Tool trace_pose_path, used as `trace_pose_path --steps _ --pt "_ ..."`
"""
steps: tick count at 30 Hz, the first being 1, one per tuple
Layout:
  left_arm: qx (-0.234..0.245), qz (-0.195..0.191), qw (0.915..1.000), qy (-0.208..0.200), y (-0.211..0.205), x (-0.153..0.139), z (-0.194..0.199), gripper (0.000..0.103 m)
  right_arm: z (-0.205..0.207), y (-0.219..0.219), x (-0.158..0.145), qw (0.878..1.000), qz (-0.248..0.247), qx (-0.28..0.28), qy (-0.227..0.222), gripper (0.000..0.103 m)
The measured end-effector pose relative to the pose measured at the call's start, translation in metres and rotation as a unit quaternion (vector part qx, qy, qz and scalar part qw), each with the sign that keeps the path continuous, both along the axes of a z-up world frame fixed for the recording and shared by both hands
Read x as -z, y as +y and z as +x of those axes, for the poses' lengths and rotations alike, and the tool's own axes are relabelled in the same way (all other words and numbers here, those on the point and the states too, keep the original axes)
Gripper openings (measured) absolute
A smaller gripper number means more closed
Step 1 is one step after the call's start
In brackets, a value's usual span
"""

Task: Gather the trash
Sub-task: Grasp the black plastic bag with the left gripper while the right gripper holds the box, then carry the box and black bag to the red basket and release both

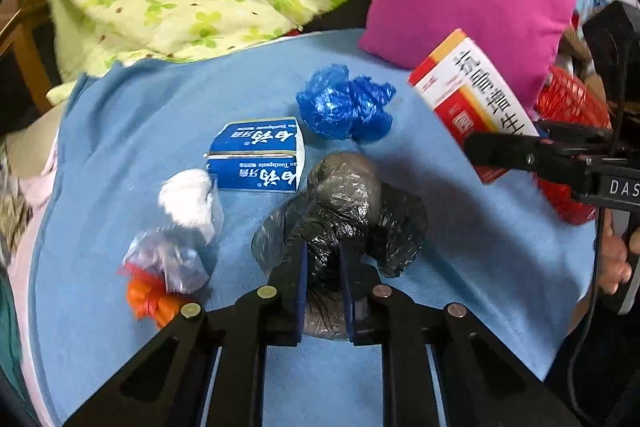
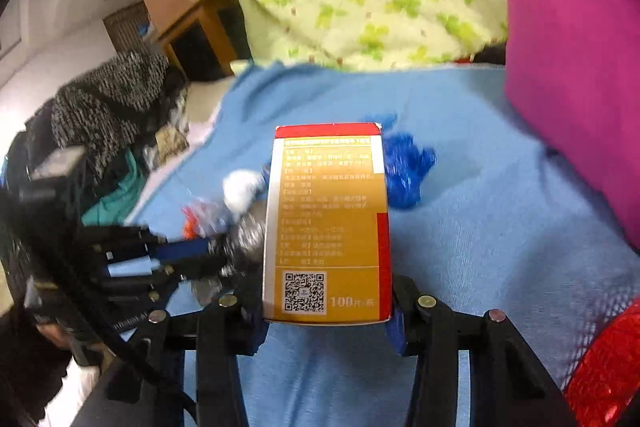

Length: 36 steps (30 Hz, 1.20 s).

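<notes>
A crumpled black bag (image 1: 352,211) is pinched by the left gripper (image 1: 324,267) above the blue cloth (image 1: 460,267); a red-and-white box (image 2: 326,223), pointing lengthwise away, is clamped in the right gripper (image 2: 326,323), beside the red mesh bag (image 2: 604,367)

Left gripper (image 1: 324,259): matte black scissor-style linkage arms with triangular cut-outs, four round brass-coloured pivot pins across the joints, and flat black fingers (image 1: 294,267) faced with dark blue pads on their inner sides. Right gripper (image 2: 328,323): same black linkage build with matching brass-coloured pivot pins and blue pad faces; seen from the left wrist camera, its body carries white lettering "DAS", cut off at the frame edge, small screws along the finger bar, and a thin black cable running down beside the handle. A hand (image 1: 614,259) shows at that handle, no sleeve visible.
</notes>
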<state>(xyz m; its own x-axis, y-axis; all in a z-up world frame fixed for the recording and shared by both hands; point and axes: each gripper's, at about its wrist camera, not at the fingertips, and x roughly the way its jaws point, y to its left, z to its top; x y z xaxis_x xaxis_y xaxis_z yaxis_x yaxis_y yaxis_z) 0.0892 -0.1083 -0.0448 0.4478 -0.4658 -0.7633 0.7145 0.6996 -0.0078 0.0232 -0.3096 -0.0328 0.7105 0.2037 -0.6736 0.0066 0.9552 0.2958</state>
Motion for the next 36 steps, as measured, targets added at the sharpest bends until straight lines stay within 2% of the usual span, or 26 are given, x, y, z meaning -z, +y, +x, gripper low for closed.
trace_pose_path --steps 7,9,11,15,18,19,21,22,24,27,31,32,33,36 --pt "-0.028 -0.062 0.9976 -0.011 0.027 -0.030 -0.035 0.012 -0.026 0.013 -0.032 0.998 -0.004 0.030 -0.061 0.049" --pt "-0.025 -0.059 0.9979 -0.011 0.029 -0.030 -0.042 0.011 -0.034 0.015 -0.038 0.997 -0.006 0.035 -0.071 0.049" --pt "-0.028 -0.046 0.9985 -0.009 0.029 -0.021 -0.046 0.011 -0.041 0.015 -0.039 0.997 -0.003 0.035 -0.069 0.049" --pt "-0.034 -0.021 0.9985 0.037 0.033 0.017 -0.049 0.011 -0.052 0.017 -0.033 0.998 -0.009 0.033 -0.052 0.049" --pt "-0.039 -0.034 0.9970 0.057 0.043 0.032 -0.058 0.014 -0.060 0.022 -0.029 0.998 -0.021 0.028 -0.042 0.049" --pt "-0.039 -0.045 0.9968 0.054 0.046 0.031 -0.063 0.020 -0.061 0.024 -0.029 0.998 -0.023 0.026 -0.043 0.049" --pt "-0.054 -0.053 0.9963 0.043 0.053 0.028 -0.071 0.074 -0.062 0.023 -0.029 0.998 -0.023 0.023 -0.044 0.049" --pt "-0.066 -0.055 0.9959 0.029 0.055 0.028 -0.076 0.078 -0.062 0.024 -0.028 0.999 -0.023 0.023 -0.044 0.049" --pt "-0.070 -0.052 0.9961 0.010 0.059 0.026 -0.086 0.079 -0.061 0.025 -0.027 0.998 -0.024 0.023 -0.044 0.049" --pt "-0.095 -0.019 0.9953 0.007 0.061 0.037 -0.088 0.079 -0.058 0.027 -0.028 0.998 -0.021 0.021 -0.048 0.049" --pt "-0.136 -0.005 0.9901 0.036 0.066 0.059 -0.078 0.079 -0.059 0.030 -0.030 0.998 -0.022 0.020 -0.055 0.049" --pt "-0.139 -0.005 0.9896 0.039 0.065 0.062 -0.076 0.071 -0.060 0.030 -0.030 0.998 -0.024 0.020 -0.056 0.049" --pt "-0.137 -0.011 0.9897 0.041 0.064 0.063 -0.076 0.044 -0.060 0.030 -0.030 0.998 -0.025 0.021 -0.057 0.049" --pt "-0.134 -0.017 0.9904 0.032 0.059 0.058 -0.080 0.040 -0.064 0.027 -0.034 0.997 -0.026 0.031 -0.068 0.049"
